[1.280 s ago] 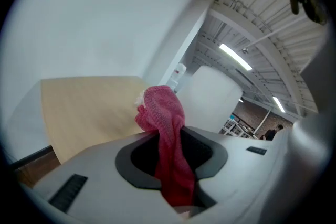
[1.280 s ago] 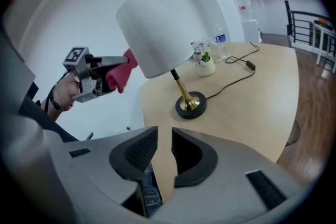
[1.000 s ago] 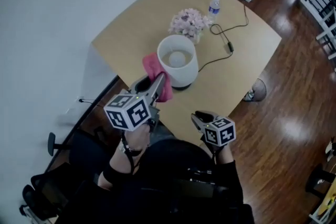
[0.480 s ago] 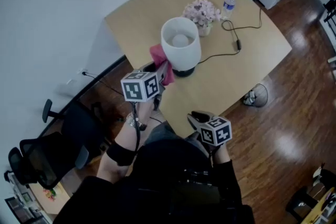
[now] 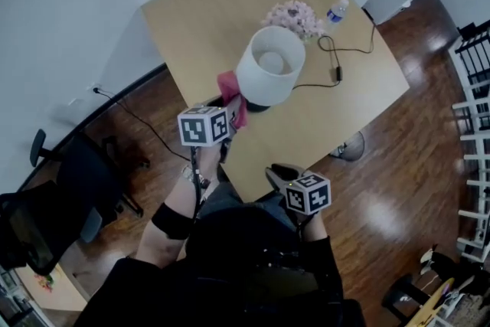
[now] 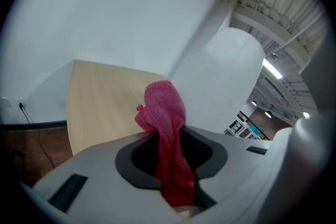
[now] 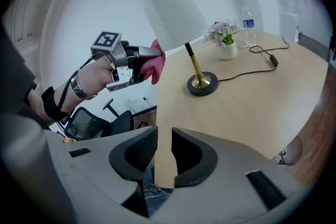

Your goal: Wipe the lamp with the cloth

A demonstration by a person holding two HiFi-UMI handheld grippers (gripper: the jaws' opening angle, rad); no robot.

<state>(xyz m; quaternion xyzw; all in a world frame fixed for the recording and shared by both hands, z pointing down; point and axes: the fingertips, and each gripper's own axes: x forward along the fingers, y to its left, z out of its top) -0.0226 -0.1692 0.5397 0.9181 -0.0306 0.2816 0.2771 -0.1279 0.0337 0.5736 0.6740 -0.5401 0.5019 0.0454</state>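
The table lamp has a white shade and a brass stem on a dark round base. It stands on the wooden table. My left gripper is shut on a pink cloth. The cloth's free end sticks out past the jaws against the shade's lower left edge. My right gripper hangs over the table's near edge, well short of the lamp, its jaws a little apart with nothing between them.
A small pot of pale flowers and a water bottle stand behind the lamp. The lamp's black cable runs across the table's right side. Office chairs stand at the left on the wood floor.
My left gripper has sunk with the cloth, from beside the shade's upper part down to its lower left edge. The right gripper has barely shifted. The head view has swung.
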